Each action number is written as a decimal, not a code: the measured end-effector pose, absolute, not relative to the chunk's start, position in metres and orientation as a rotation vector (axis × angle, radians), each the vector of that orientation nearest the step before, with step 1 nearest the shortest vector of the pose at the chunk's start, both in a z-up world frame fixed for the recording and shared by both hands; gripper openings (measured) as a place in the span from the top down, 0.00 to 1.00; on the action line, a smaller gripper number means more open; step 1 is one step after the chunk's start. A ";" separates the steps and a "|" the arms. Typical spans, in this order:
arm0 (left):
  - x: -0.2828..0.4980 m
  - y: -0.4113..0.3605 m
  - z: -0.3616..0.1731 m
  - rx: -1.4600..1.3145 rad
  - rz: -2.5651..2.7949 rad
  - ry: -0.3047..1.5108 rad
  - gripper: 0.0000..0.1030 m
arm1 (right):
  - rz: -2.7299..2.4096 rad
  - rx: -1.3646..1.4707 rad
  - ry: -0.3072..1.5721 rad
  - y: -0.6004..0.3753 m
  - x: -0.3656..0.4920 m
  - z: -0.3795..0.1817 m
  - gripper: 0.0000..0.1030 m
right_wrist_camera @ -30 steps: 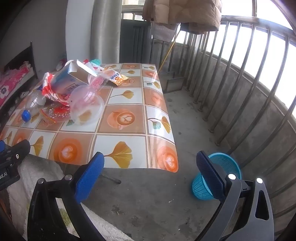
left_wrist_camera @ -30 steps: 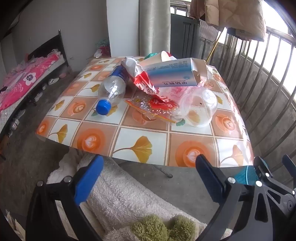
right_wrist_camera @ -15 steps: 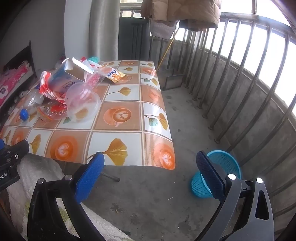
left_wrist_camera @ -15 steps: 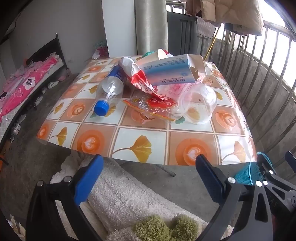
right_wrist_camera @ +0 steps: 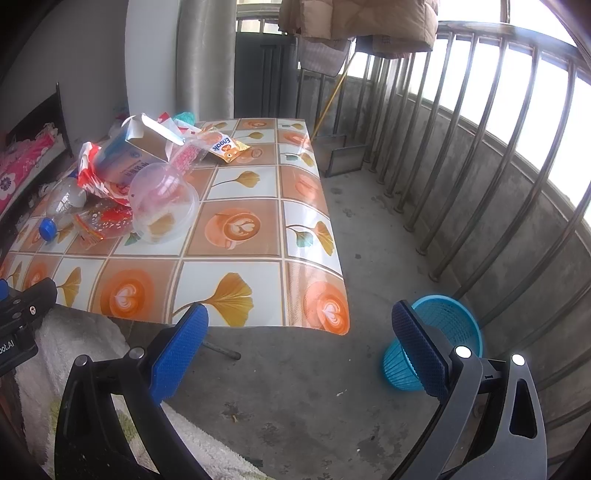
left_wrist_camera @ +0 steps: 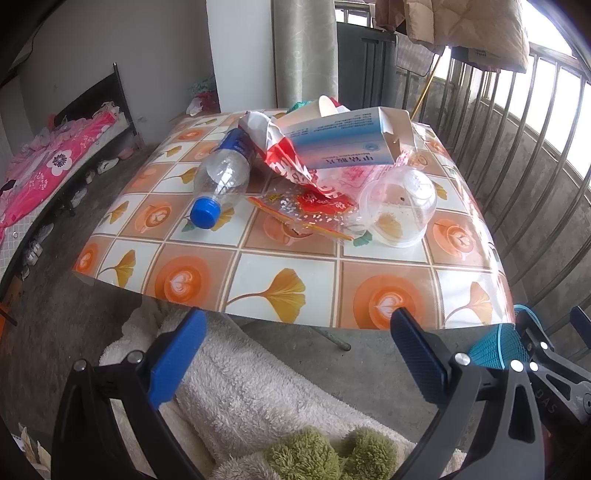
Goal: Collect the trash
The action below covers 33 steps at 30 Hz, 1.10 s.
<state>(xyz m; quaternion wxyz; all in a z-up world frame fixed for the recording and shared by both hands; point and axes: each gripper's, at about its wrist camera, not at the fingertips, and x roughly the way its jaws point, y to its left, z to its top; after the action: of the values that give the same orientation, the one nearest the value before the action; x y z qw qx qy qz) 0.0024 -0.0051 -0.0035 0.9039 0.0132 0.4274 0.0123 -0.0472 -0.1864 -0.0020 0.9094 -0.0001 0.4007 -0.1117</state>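
Trash is piled on a low table (left_wrist_camera: pixel 266 291) with an orange patterned cloth: a clear plastic bottle (left_wrist_camera: pixel 221 177) with a blue cap, a red and white wrapper (left_wrist_camera: pixel 284 162), a blue and white carton (left_wrist_camera: pixel 347 144), a clear plastic cup (left_wrist_camera: pixel 399 206) on its side, a paper cup (left_wrist_camera: pixel 325 107). The right wrist view shows the same pile, with the clear cup (right_wrist_camera: pixel 162 203) and an orange snack packet (right_wrist_camera: pixel 225 147). A blue trash basket (right_wrist_camera: pixel 436 339) stands on the floor at the right. My left gripper (left_wrist_camera: pixel 295 350) and right gripper (right_wrist_camera: pixel 299 343) are open and empty, short of the table's near edge.
A white fluffy blanket (left_wrist_camera: pixel 258 398) lies below the grippers. Metal railing (right_wrist_camera: pixel 480 166) runs along the right. A bed with pink bedding (left_wrist_camera: pixel 48 162) is at the left. A curtain (left_wrist_camera: pixel 306 51) and hanging quilt (left_wrist_camera: pixel 461 29) are behind the table.
Both grippers have moved slightly closer to the table. Nothing on the table has moved.
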 end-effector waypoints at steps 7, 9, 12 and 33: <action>0.002 -0.001 -0.003 0.019 0.033 0.885 0.05 | -0.231 0.003 0.827 -0.187 -0.048 -0.002 0.07; 0.002 -0.001 -0.003 0.019 0.035 0.885 0.05 | -0.230 0.005 0.828 -0.187 -0.048 -0.001 0.07; 0.003 0.000 -0.004 0.018 0.038 0.884 0.05 | -0.230 0.004 0.828 -0.188 -0.048 -0.001 0.07; 0.003 0.001 -0.002 0.019 0.048 0.884 0.05 | -0.227 0.012 0.830 -0.187 -0.048 -0.003 0.07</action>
<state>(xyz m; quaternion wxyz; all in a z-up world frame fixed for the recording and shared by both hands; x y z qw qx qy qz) 0.0027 0.0008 -0.0024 0.9035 0.0093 0.4278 0.0232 -0.0477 -0.1873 -0.0029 0.9089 0.0057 0.4022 -0.1100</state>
